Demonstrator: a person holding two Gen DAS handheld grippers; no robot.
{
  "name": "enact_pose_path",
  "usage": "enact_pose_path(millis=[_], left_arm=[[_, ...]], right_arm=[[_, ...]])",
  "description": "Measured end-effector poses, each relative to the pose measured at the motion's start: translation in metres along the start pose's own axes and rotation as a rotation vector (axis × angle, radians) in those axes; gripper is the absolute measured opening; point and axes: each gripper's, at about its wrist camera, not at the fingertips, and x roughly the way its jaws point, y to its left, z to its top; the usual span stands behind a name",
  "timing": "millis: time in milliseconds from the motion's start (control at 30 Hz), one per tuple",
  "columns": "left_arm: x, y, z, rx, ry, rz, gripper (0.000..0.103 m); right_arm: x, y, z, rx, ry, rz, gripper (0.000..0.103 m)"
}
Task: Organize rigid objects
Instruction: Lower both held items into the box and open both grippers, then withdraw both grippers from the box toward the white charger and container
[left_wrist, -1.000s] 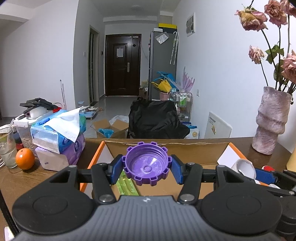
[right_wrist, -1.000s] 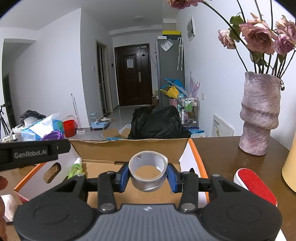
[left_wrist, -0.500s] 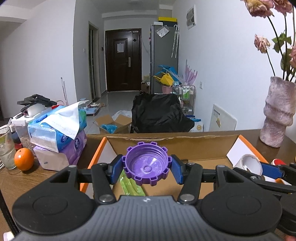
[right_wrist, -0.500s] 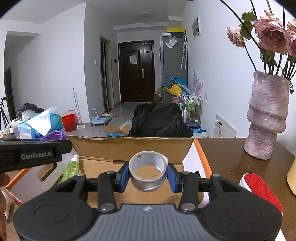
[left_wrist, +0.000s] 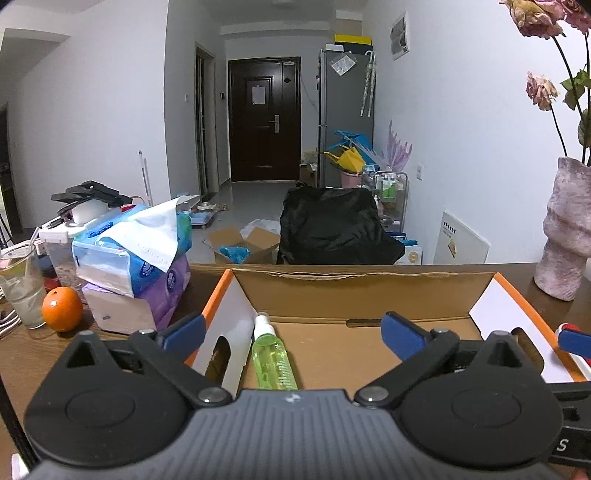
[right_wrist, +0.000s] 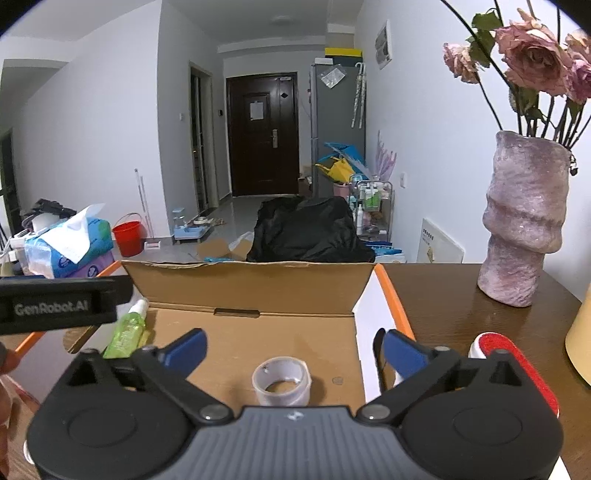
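Note:
An open cardboard box with orange-edged flaps sits on the wooden table; it also shows in the right wrist view. My left gripper is open and empty above the box. A green spray bottle lies on the box floor; it shows in the right wrist view too. My right gripper is open above the box. A grey tape roll lies on the box floor below it. The purple cap is out of view.
Tissue packs, an orange and a glass stand left of the box. A pink vase with flowers stands at the right. A red-and-white brush lies right of the box.
Both grippers have opened. The purple cap has left my left gripper and is out of sight. The tape roll has dropped from my right gripper onto the box floor.

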Motion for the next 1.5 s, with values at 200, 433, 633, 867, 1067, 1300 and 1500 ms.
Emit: enact_pose_path(millis=[200, 433, 633, 867, 1067, 1300, 1500], left_arm=[[-0.002, 0.001, 0.002, -0.006, -0.009, 0.001, 0.103], [-0.007, 0.002, 0.003, -0.010, -0.023, 0.002, 0.103], [-0.017, 0.004, 0.004, -0.015, -0.049, 0.009, 0.103], [-0.031, 0.007, 0.002, -0.012, -0.066, 0.017, 0.103], [-0.045, 0.013, -0.002, -0.012, -0.075, 0.019, 0.103], [-0.064, 0.020, -0.010, -0.007, -0.083, 0.023, 0.103], [-0.081, 0.028, -0.020, -0.012, -0.081, 0.030, 0.103]], right_arm=[[0.000, 0.000, 0.000, 0.005, 0.003, 0.004, 0.103], [-0.002, -0.001, 0.000, 0.013, -0.005, 0.005, 0.103], [-0.007, -0.001, 0.000, 0.023, -0.013, 0.007, 0.103], [-0.020, -0.001, 0.000, 0.028, -0.031, 0.009, 0.103], [-0.035, 0.000, -0.004, 0.026, -0.044, 0.002, 0.103], [-0.050, -0.001, -0.011, 0.023, -0.045, -0.001, 0.103], [-0.070, 0.002, -0.021, 0.016, -0.049, -0.001, 0.103]])
